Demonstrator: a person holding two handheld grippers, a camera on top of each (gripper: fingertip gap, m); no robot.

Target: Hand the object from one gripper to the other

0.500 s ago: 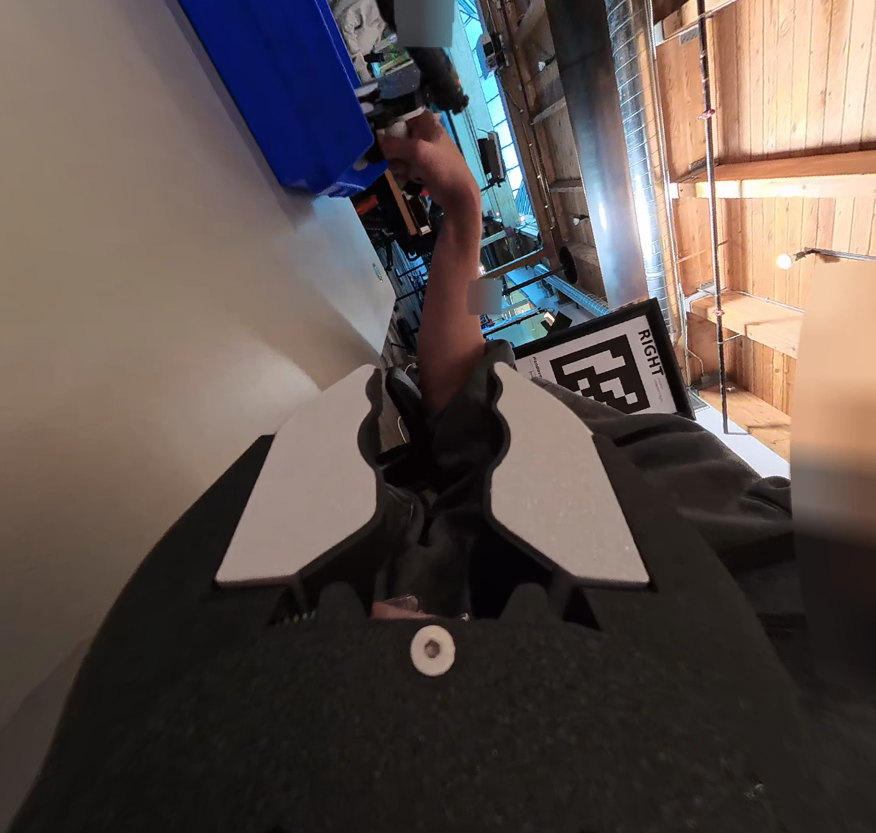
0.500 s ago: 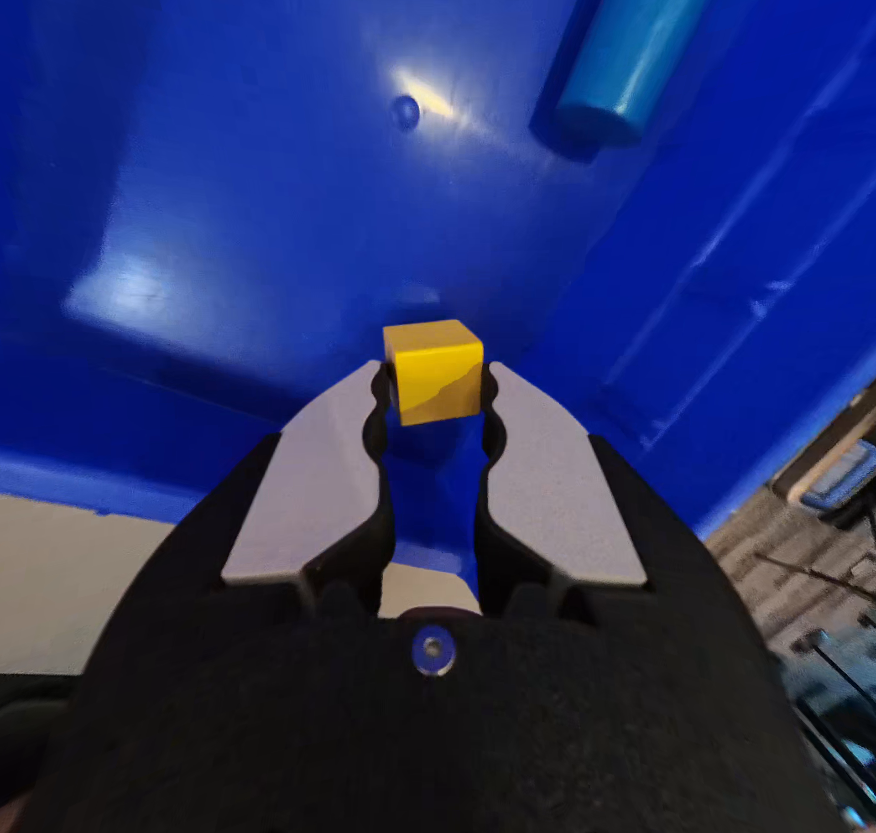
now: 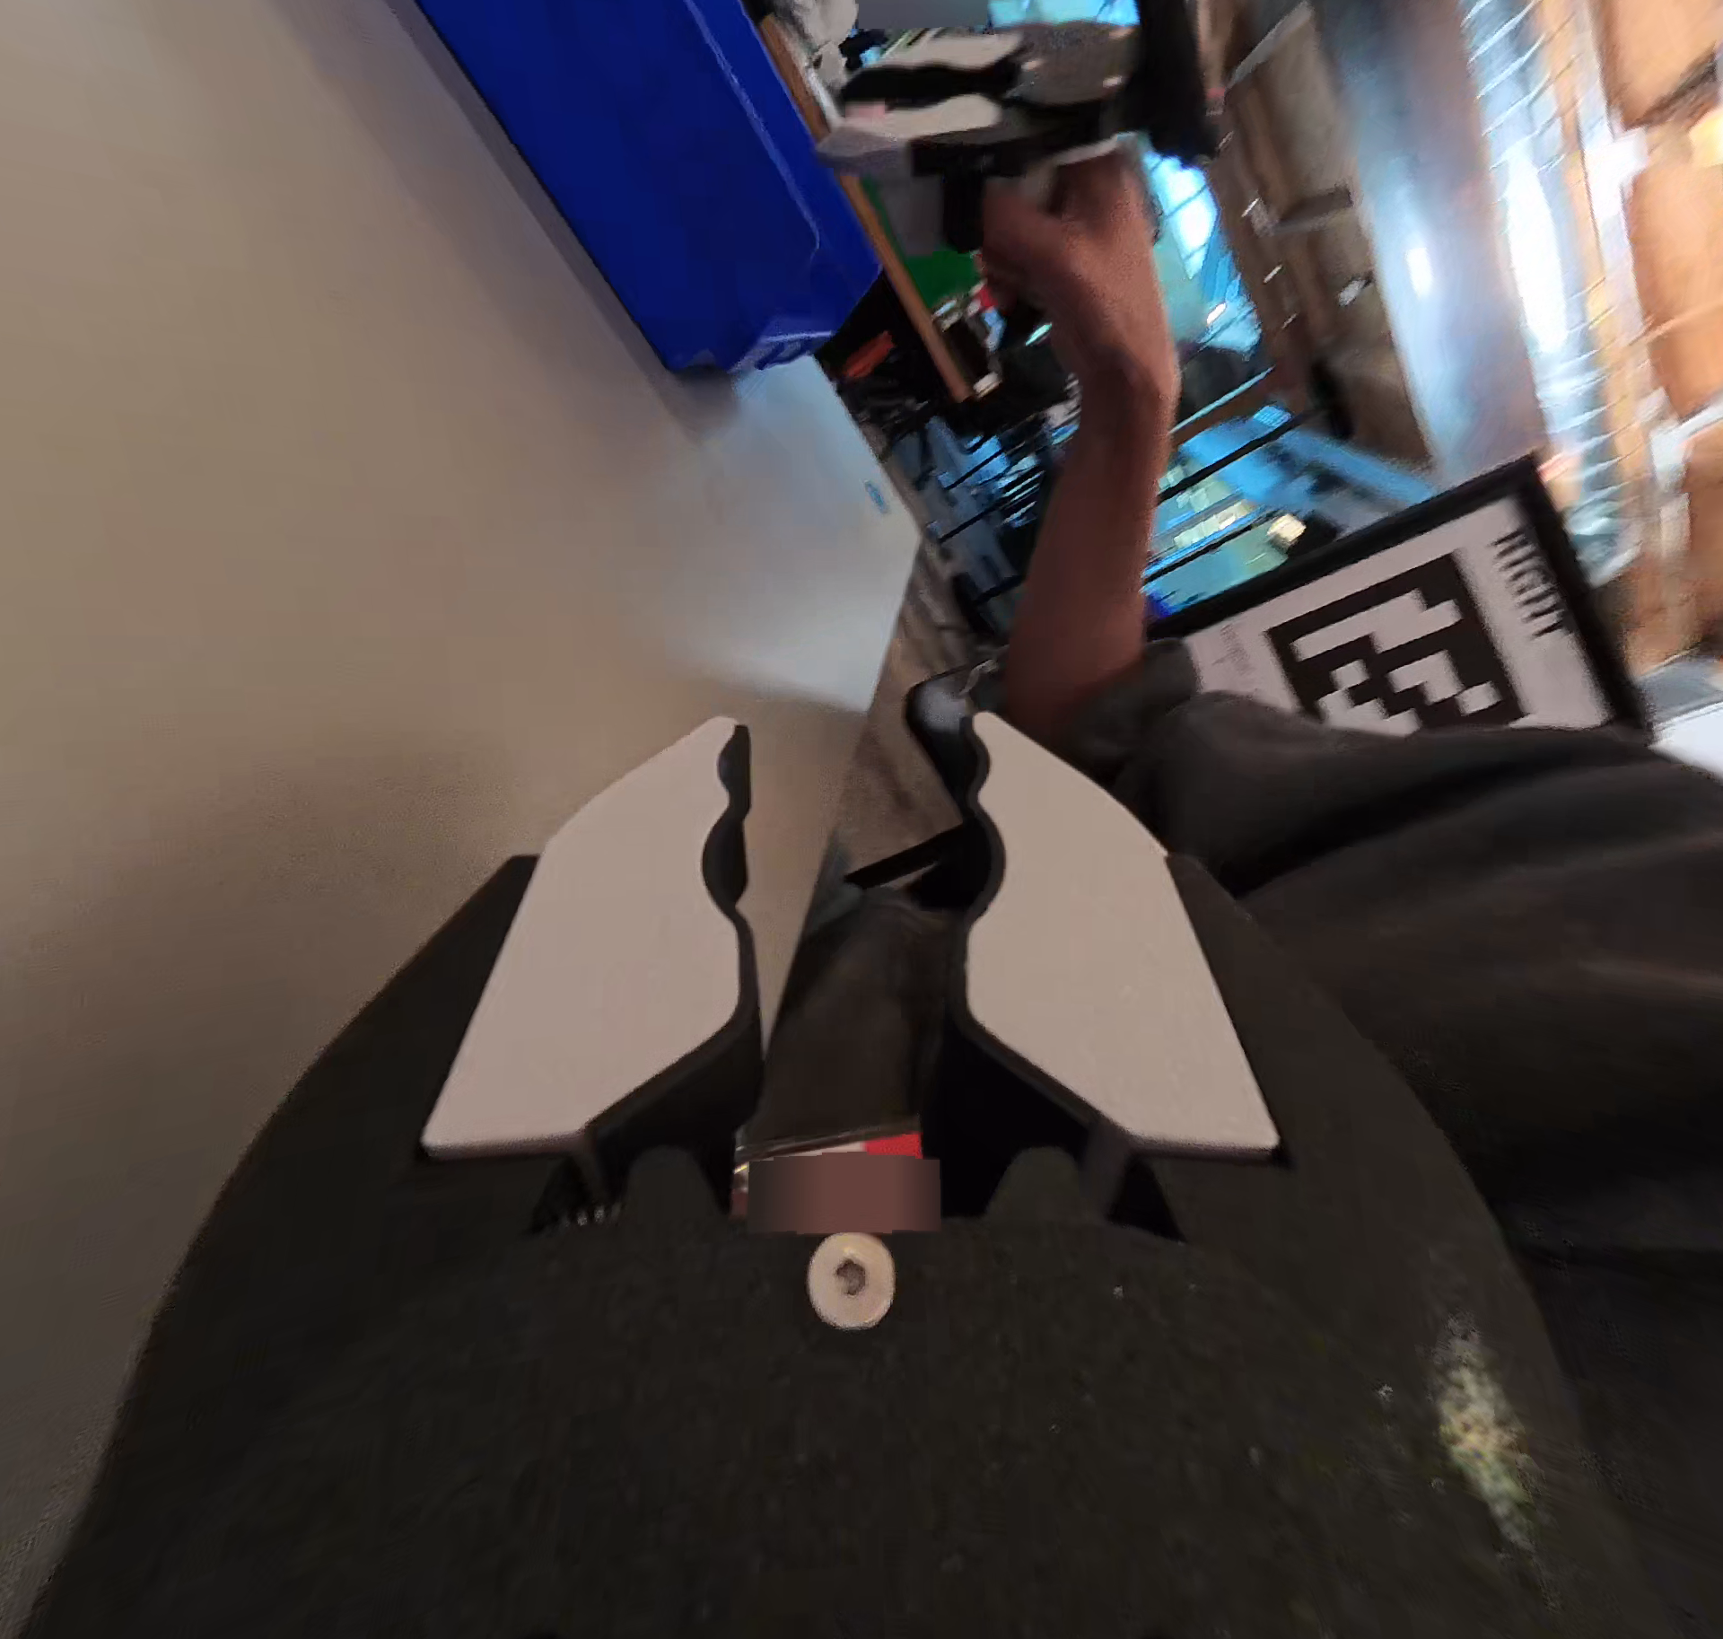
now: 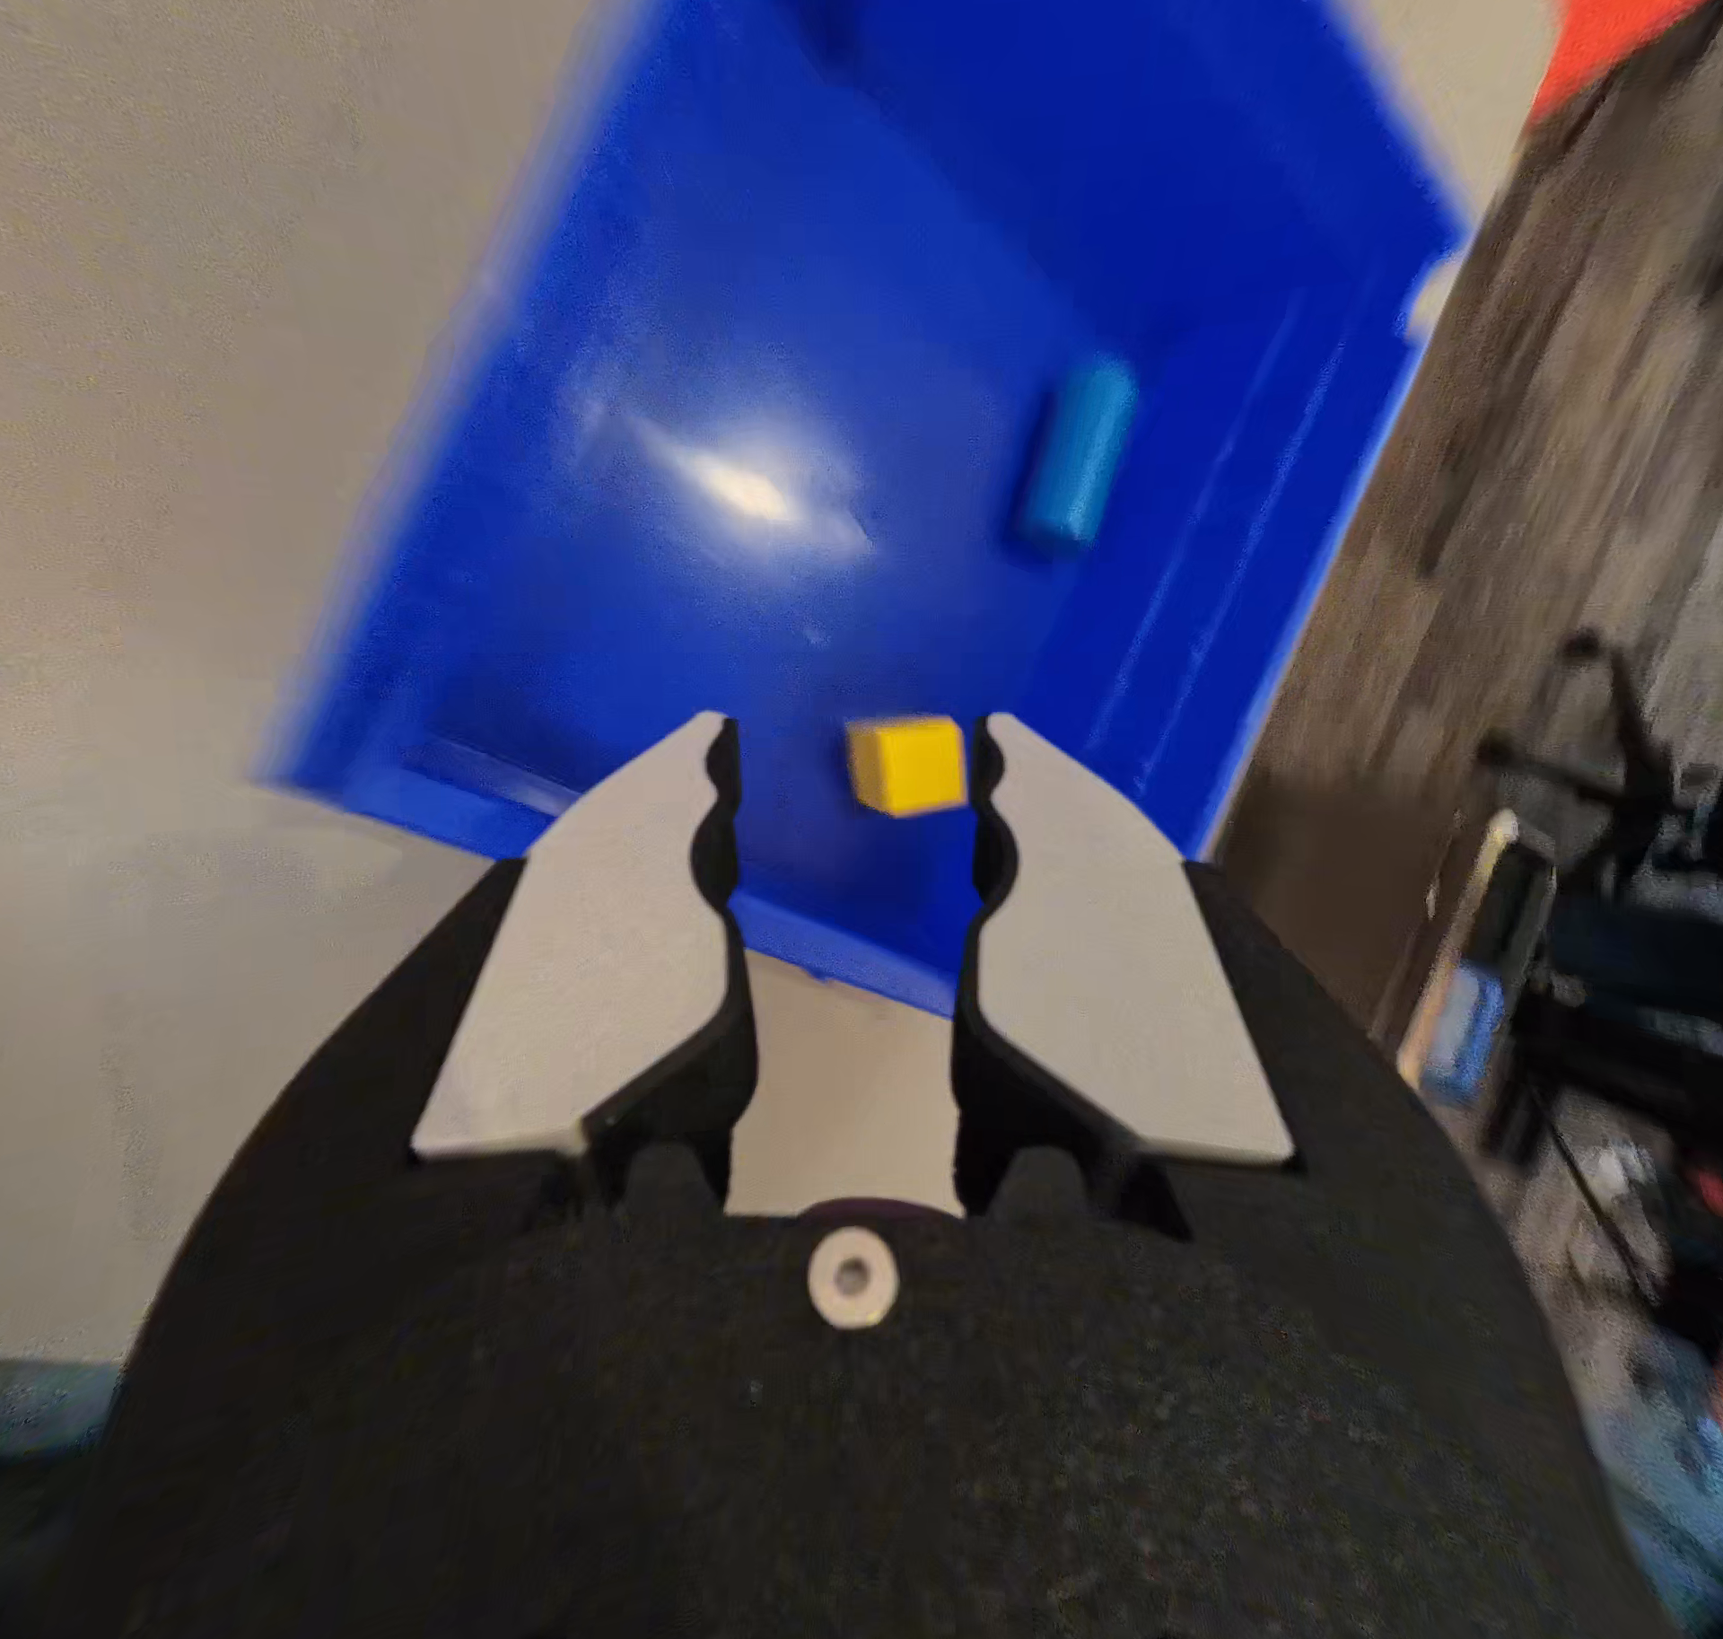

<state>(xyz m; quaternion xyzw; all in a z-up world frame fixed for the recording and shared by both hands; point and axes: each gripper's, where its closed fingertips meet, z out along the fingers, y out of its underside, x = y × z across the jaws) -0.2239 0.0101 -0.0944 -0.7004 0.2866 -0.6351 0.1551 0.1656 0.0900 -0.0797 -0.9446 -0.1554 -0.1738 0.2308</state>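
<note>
A yellow cube [image 4: 906, 766] lies loose on the floor of the blue bin [image 4: 578, 615]. My right gripper [image 4: 855, 729] is open and empty. It hangs above the bin's near part, and the cube shows between its fingertips but farther off and untouched. The picture is blurred by motion. My left gripper [image 3: 855, 732] is open and empty, turned on its side at the table's edge. In the left wrist view the right gripper [image 3: 844, 116] shows far off, held in a hand above the bin [image 3: 653, 130].
A light blue cylinder [image 4: 1077, 466] lies in the bin's far right part. The bin stands on a pale table [image 3: 280, 475]. A person's forearm [image 3: 1100, 475] and dark sleeve cross the left wrist view, beside a framed black-and-white marker board [image 3: 1399, 652].
The right gripper has opened, let go of the yellow cube and drawn back up from the bin. The cube now lies on the bin floor. The left gripper has shifted a little.
</note>
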